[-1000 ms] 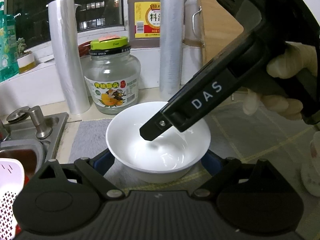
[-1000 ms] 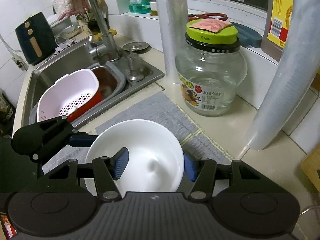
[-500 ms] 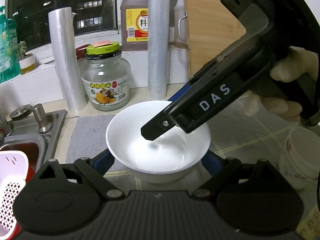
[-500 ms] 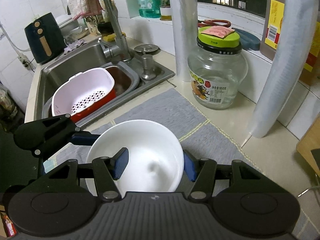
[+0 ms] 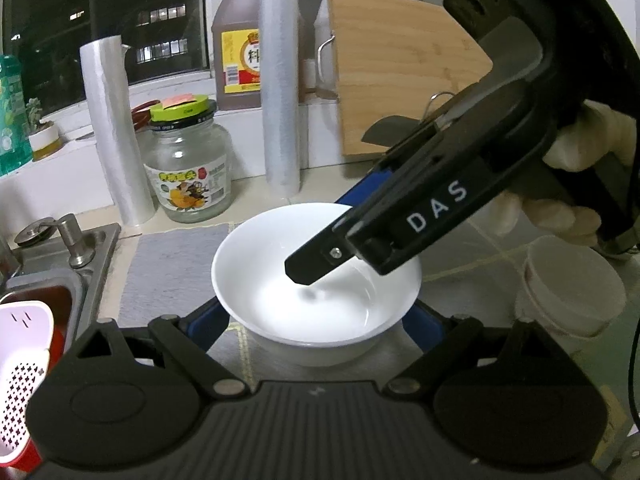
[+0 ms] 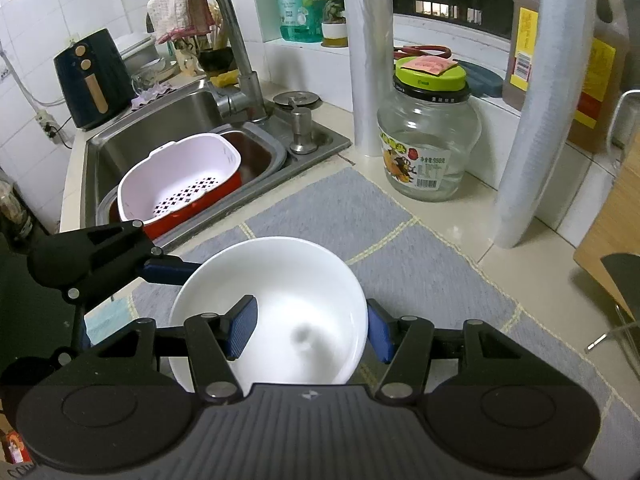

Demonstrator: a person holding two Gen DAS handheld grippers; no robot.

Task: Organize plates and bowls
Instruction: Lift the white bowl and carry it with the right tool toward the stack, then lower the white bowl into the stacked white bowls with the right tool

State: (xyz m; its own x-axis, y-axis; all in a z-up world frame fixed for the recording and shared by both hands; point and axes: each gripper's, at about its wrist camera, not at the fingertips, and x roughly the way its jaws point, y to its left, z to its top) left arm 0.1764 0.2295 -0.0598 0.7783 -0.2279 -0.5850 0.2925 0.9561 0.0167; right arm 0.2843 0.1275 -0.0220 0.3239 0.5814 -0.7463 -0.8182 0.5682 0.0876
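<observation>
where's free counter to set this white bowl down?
Bare grey mat between the white bowl, sink edge and glass jar. More mat right of the bowl, toward the cutting board. Crowded: back wall with jar and film rolls; small cup near the right claw.

Beige tiled counter (image 6: 532,276); grey mat (image 6: 348,216) lies centre frame; glass jar (image 6: 428,140), two film rolls (image 6: 366,60) stand upper right on bare tile; sink (image 6: 160,132) set in upper left; cutting board (image 5: 400,68) leans at the back.
</observation>
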